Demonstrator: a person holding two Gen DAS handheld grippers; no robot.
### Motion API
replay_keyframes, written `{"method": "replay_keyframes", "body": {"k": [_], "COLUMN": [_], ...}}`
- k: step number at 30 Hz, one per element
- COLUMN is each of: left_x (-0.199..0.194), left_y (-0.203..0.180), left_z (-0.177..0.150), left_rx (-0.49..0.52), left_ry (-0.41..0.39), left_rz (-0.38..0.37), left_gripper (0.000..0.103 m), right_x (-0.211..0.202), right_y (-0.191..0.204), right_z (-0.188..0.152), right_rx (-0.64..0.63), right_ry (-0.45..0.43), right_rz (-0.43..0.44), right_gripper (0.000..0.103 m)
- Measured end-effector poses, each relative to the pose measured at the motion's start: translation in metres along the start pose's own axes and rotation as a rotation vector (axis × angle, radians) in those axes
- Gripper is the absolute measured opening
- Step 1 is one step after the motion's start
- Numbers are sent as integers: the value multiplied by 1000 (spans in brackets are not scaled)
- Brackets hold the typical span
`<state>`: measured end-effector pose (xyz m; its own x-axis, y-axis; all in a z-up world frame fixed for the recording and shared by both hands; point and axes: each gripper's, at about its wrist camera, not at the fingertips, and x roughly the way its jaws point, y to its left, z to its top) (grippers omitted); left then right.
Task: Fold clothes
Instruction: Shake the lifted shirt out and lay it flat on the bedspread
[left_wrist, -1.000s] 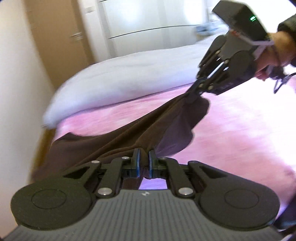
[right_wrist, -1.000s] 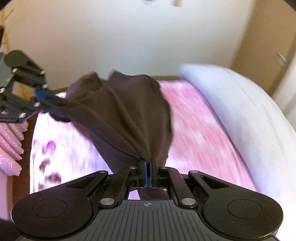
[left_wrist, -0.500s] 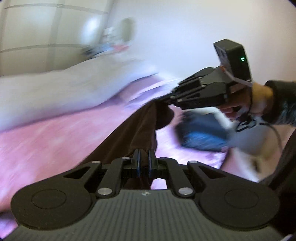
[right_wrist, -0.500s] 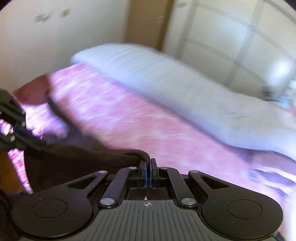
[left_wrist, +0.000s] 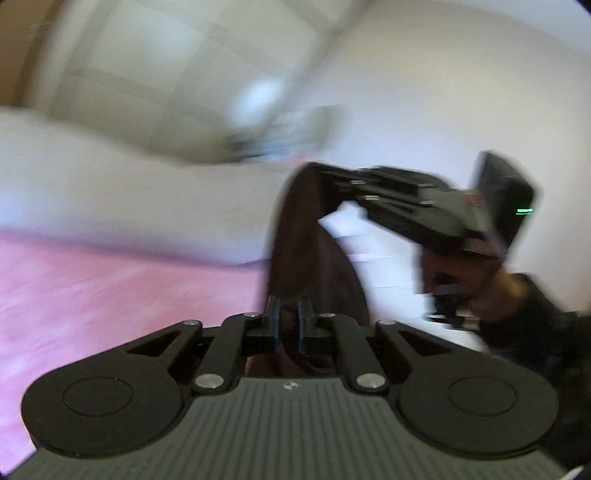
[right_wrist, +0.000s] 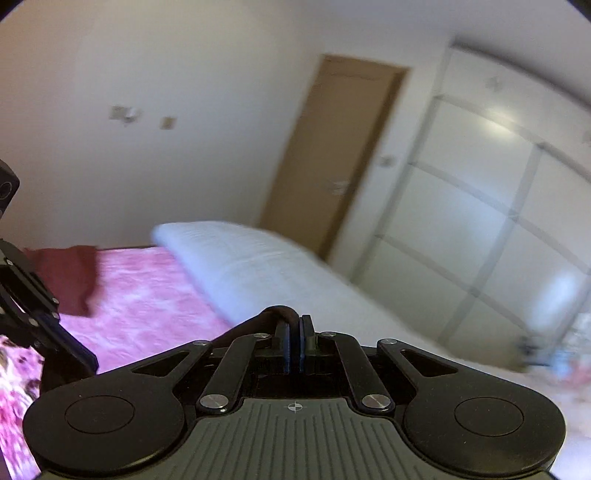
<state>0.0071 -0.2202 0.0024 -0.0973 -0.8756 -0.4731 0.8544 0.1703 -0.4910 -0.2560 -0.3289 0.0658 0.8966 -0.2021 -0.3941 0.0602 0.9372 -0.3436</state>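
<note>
A dark brown garment (left_wrist: 306, 240) hangs in the air between both grippers above the pink bed (left_wrist: 110, 295). My left gripper (left_wrist: 290, 314) is shut on its near edge, with cloth bunched between the fingers. In the left wrist view the right gripper (left_wrist: 325, 177) is up at the right, clamped on the garment's far end, with a person's hand (left_wrist: 461, 284) behind it. In the right wrist view my right gripper (right_wrist: 294, 328) is shut on a fold of the brown garment (right_wrist: 273, 315). The left gripper's body (right_wrist: 33, 314) shows at the left edge there.
A white duvet (right_wrist: 258, 269) lies along the bed's far side, and a red-brown cloth (right_wrist: 70, 277) lies on the pink bedspread (right_wrist: 147, 306). A brown door (right_wrist: 340, 155) and white wardrobe (right_wrist: 480, 206) stand behind. Both views are motion-blurred.
Both grippers have lifted and swung, raising the brown garment off the bed. The right gripper has come closer to the left and higher, so the cloth now hangs bunched between them.
</note>
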Motion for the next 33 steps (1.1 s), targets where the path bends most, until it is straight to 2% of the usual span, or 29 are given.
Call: {"method": "replay_keyframes", "body": {"k": [1,2,3,5,6,7,8,9,11,13,15,17,18,19,25,28,30,31,32,33], "left_x": [3,5,4,-3,-9,-21,-27,-15,7,18,50,77,91,105,174,207,230,241,248,252], "left_y": [33,68,102,146,161,174,182,178,170,166,163,160,162,165,220,252,274,285,290,293], "left_z": [-8,-16,-27,-43,-50,-58,-66,-71,-84,-104,-120,-129,-131,-132,-113,-100,-95,-96,-98,-98], "left_rx": [-40,-85,-143,-202,-209,-206,-201,-187,-156,-104,-66,-37,-23,-12,20,26,15,-4,-18,-27], "left_ry": [42,87,136,193,211,226,246,273,334,422,488,513,518,520,477,457,472,494,510,525], "left_rz": [116,235,345,439,463,470,471,456,425,384,332,301,301,304,409,449,476,485,485,476], "left_gripper": [15,20,20,20,23,26,34,42,50,51,51,55,61,62,62,62,62,61,63,50], "right_x": [37,73,90,122,127,127,126,126,126,124,107,112,113,114,192,245,254,250,247,243], "right_y": [18,37,53,87,98,106,114,121,118,112,92,75,64,53,2,-11,-20,-24,-27,-31], "right_z": [-5,-10,-20,-39,-51,-63,-75,-87,-120,-148,-175,-191,-200,-209,-281,-318,-328,-326,-325,-323], "right_rx": [-8,-15,-1,28,51,81,111,142,220,289,339,365,366,366,404,449,475,483,491,499], "right_ry": [45,89,139,238,275,322,370,418,550,656,735,771,780,788,749,737,730,726,721,717], "right_rz": [38,77,118,200,230,231,233,234,205,155,88,49,49,48,90,118,145,146,148,150], "right_gripper": [6,17,24,43,47,52,56,57,58,58,58,60,60,62,65,65,65,46,7,7]}}
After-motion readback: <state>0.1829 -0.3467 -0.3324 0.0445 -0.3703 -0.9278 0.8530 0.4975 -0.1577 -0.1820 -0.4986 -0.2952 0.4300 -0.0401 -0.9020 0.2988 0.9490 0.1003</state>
